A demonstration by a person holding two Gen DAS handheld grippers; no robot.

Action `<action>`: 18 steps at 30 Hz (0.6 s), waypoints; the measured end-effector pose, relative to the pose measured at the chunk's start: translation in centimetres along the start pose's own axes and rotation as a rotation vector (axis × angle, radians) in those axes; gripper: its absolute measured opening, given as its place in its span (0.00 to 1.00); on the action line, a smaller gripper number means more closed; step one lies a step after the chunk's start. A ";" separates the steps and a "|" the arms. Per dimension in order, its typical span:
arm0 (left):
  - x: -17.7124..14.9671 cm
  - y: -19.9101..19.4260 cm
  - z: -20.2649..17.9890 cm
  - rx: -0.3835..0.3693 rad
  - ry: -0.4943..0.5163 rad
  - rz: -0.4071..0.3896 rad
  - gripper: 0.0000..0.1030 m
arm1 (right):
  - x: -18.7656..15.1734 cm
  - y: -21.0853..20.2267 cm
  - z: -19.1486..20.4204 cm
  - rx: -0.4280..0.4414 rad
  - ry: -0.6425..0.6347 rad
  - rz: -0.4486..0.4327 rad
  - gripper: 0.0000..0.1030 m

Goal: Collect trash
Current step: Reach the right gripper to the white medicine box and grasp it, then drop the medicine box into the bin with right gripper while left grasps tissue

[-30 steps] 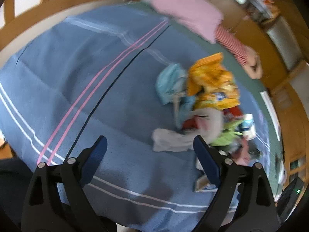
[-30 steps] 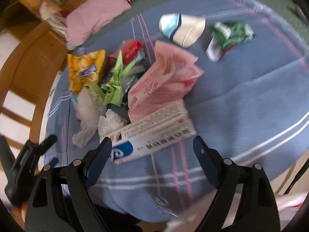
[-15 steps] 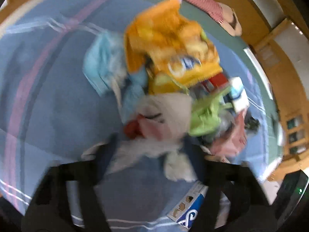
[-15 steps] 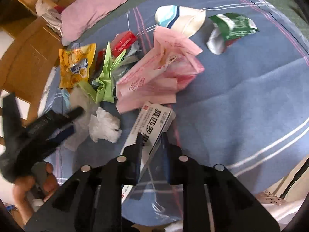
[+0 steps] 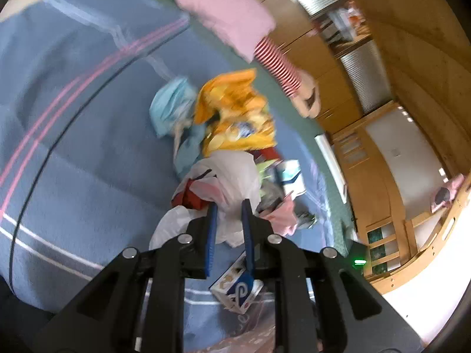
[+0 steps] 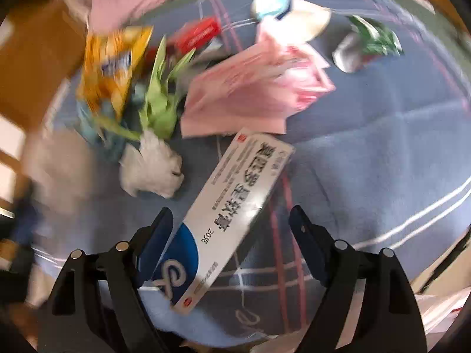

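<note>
Trash pile sits on a blue striped blanket [image 5: 73, 147]. Left gripper [image 5: 229, 220] has its fingers pressed nearly together, pinching a white plastic bag [image 5: 232, 182] that bunches up between the blue pads. Bag lies at the near edge of the pile, in front of an orange snack packet [image 5: 238, 117] and a light blue crumpled piece [image 5: 172, 108]. A blue-and-white carton [image 5: 237, 289] shows just below the left fingers.

Right gripper [image 6: 231, 226] is spread wide, holding nothing. The long white medicine box [image 6: 235, 206] lies diagonally between its fingers, its blue end against the left finger; contact with the right finger not seen. A crumpled white tissue [image 6: 151, 166] lies just left of the box. Pink paper [image 6: 253, 88] and green paper [image 6: 159, 97] lie farther out, a green-and-silver wrapper [image 6: 368, 44] well apart to the right. Heavy blur at the left edge.
</note>
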State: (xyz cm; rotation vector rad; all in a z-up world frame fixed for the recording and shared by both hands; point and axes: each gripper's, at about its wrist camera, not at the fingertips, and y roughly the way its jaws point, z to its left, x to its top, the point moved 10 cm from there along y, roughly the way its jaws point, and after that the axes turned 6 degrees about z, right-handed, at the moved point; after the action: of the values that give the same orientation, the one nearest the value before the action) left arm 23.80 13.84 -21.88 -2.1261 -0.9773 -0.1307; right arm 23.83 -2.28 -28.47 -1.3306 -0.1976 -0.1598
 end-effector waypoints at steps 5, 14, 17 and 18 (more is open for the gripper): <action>0.5 -1.0 -0.9 -0.029 0.016 -0.044 0.17 | 0.0 -0.7 0.7 0.027 -0.038 -0.044 0.42; -0.3 -3.2 -4.0 -0.032 0.196 -0.119 0.12 | -0.2 -8.8 -4.2 0.141 0.002 -0.211 0.39; -0.2 -3.0 -3.6 0.013 0.208 -0.129 0.06 | -1.9 -12.0 -7.2 0.167 0.001 -0.253 0.39; -0.2 -2.9 -3.3 0.017 0.201 -0.128 0.02 | -2.0 -13.0 -7.9 0.172 -0.001 -0.269 0.39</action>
State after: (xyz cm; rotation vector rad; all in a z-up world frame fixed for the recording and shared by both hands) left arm 22.38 12.56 -17.89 -1.9903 -0.9894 -0.3905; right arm 19.32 -12.95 -18.42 -1.1296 -0.3835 -0.3611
